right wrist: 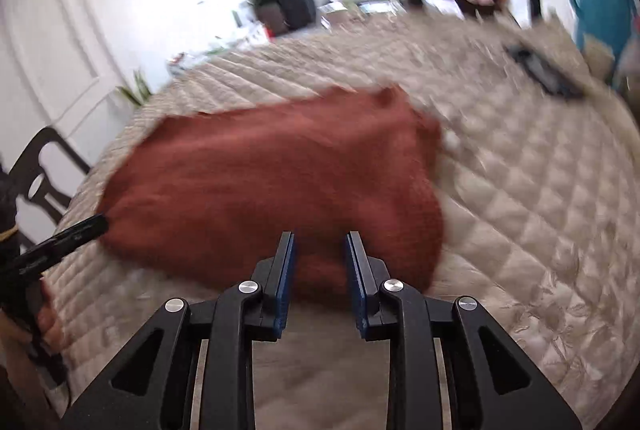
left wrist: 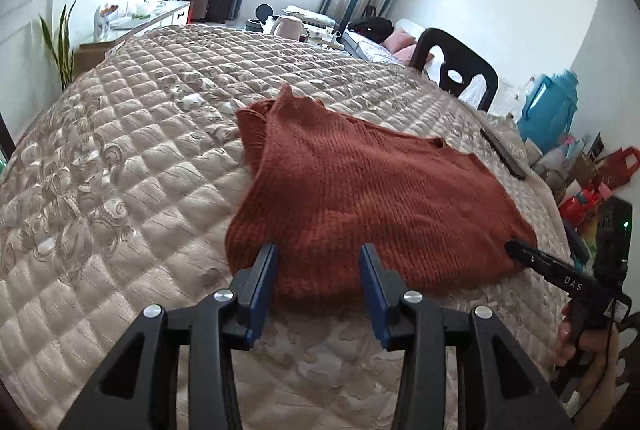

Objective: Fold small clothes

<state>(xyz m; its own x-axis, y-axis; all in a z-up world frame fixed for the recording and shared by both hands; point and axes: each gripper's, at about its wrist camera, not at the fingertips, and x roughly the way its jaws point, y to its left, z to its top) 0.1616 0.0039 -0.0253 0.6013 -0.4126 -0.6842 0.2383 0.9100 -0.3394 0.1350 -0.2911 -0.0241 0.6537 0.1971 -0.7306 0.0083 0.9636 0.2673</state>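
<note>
A rust-red knitted sweater (left wrist: 360,190) lies folded on a beige quilted bedspread (left wrist: 120,170). In the left wrist view my left gripper (left wrist: 319,252) sits at the sweater's near hem, open. The hem lies between its blue pads without being pinched. My right gripper (left wrist: 514,248) shows at the sweater's right corner, held by a hand (left wrist: 576,342). The right wrist view is blurred. There my right gripper (right wrist: 321,240) has its jaws narrowly apart, and the sweater (right wrist: 260,170) fills the gap between them. The left gripper's finger (right wrist: 80,232) touches the far left corner.
A flat black device (left wrist: 502,152) lies on the bed beyond the sweater's right side. A black chair (left wrist: 460,66) stands at the bed's far right edge, with a blue container (left wrist: 548,110) and bags beside it. A plant (left wrist: 60,42) and a cluttered sideboard stand far left.
</note>
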